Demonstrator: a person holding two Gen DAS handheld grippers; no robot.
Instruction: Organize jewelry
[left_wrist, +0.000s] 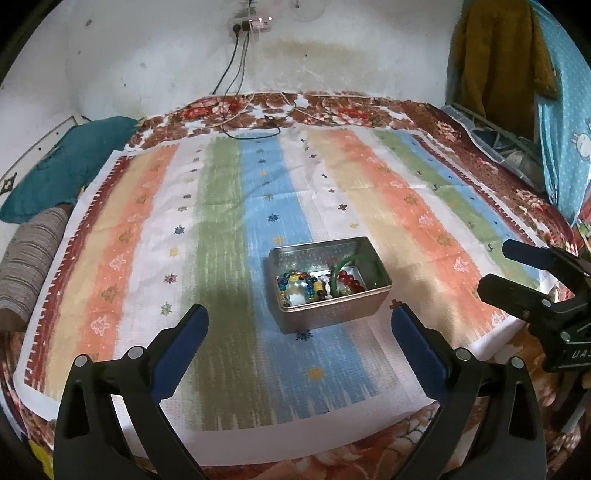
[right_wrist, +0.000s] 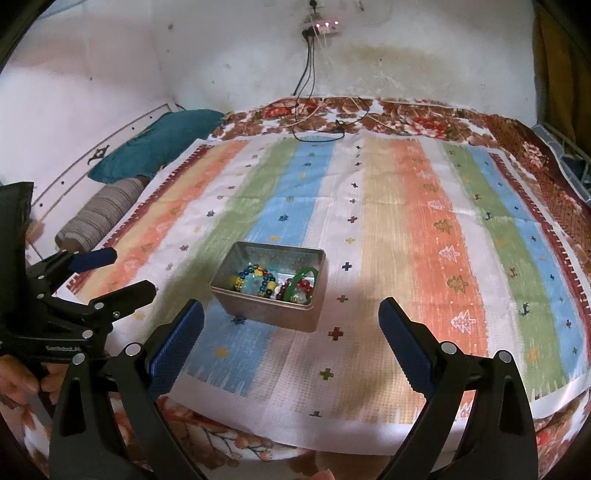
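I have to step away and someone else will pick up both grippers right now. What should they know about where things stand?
Left gripper: open, empty, held above the striped cloth, just short of the tin.
Right gripper: open, empty, also short of the tin.
Metal tin: lid off, standing on the cloth's blue stripe. Inside lie a multicoloured bead bracelet, a red bead bracelet and a green bangle leaning against the wall.
Done: all visible jewelry is in the tin; none lies on the cloth.
Left: no lid is in view, so check whether anything remains.
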